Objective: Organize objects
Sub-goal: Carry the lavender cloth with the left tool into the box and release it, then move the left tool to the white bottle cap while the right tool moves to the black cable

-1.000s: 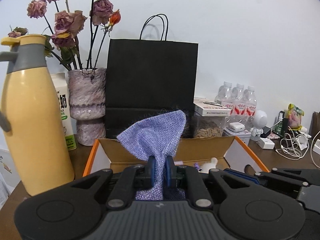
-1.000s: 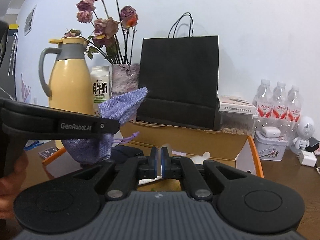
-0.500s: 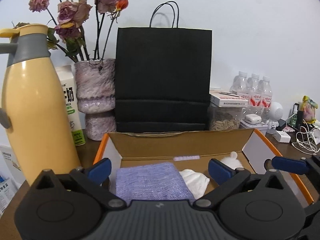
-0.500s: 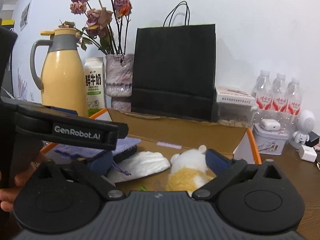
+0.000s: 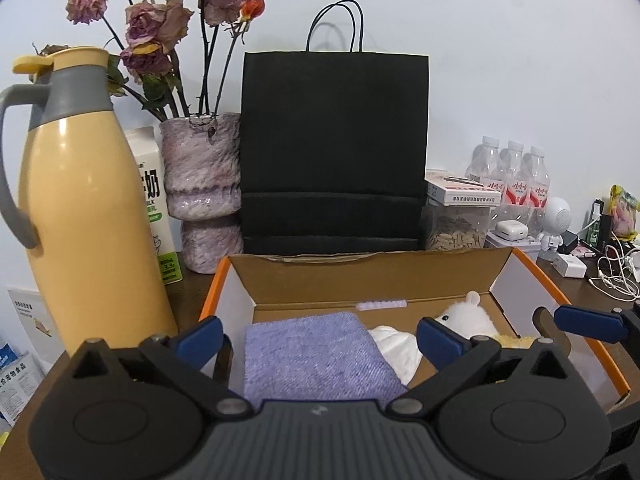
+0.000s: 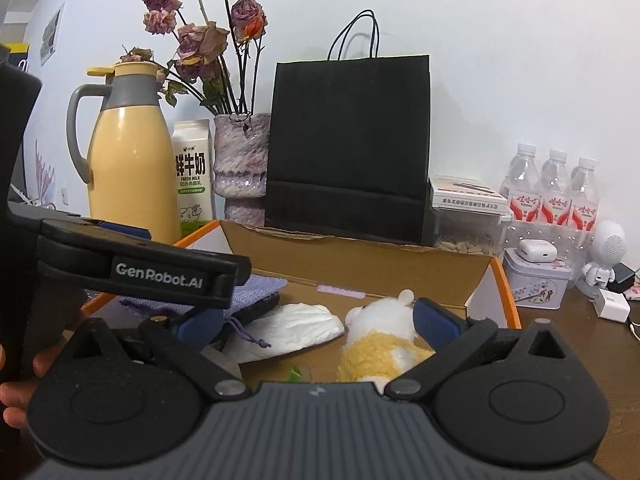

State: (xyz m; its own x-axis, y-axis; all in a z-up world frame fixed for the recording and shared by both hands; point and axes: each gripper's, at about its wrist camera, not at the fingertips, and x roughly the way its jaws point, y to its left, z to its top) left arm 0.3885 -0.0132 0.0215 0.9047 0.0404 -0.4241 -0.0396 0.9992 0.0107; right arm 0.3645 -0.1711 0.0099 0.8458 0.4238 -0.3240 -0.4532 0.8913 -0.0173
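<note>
We are holding both grippers wide open and empty, the right gripper point(image 6: 316, 326) nearer the plush hamster point(image 6: 384, 340), seemingly upright, lying at its one o'clock, between the spread fingers.

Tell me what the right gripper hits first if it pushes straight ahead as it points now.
Probably the plush hamster: it lies between the open right gripper fingers, inside the cardboard box. Depth is uncertain.

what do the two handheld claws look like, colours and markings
Both are matte black plastic with a ribbed dark grey top plate, two round discs and angular linkage arms ending in blue pads. The left claw and right claw match. Seen from the right wrist, the left unit's side reads "GenRobot.AI" in white letters.
</note>
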